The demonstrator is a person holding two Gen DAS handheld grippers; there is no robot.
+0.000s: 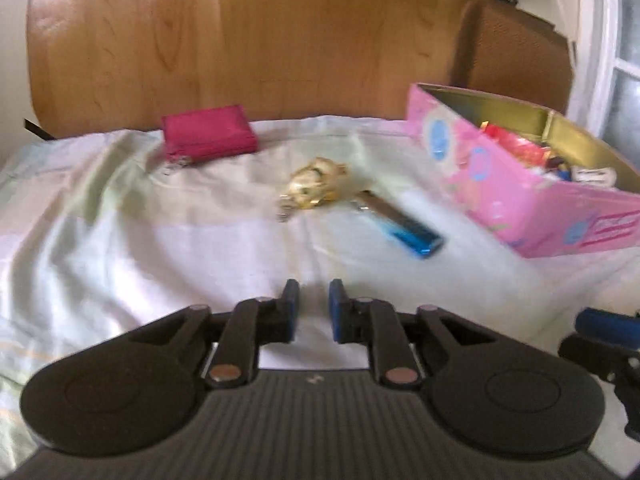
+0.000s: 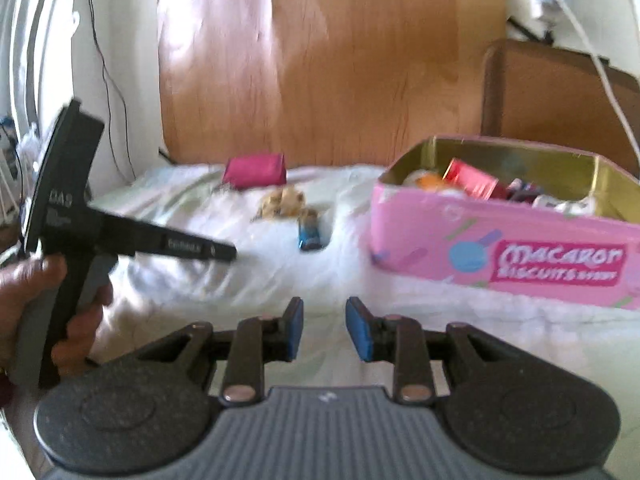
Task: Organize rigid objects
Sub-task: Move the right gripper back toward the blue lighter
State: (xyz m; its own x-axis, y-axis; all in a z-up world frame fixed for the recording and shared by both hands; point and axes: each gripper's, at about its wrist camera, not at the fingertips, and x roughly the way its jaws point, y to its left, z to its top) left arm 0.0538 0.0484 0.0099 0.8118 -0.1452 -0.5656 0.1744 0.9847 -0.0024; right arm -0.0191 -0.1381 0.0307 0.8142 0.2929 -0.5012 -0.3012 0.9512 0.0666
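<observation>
Pink cardboard marks the goal: an open biscuit box (image 1: 520, 200) on the right of the bed sheet (image 1: 120, 240), already part filled. Loose on the sheet to its left lie a blue lighter (image 1: 404, 224), a gold trinket (image 1: 316, 184) touching its far end, and a red purse (image 1: 208, 134) farther back. Both the left gripper (image 1: 314, 308) and the right gripper (image 2: 324, 328) hover near the sheet, jaws slightly parted and empty, so a pick is likely next; the lighter calls for lining the jaws across its narrow body. Blur hides what the trinket and the box contents are.
</observation>
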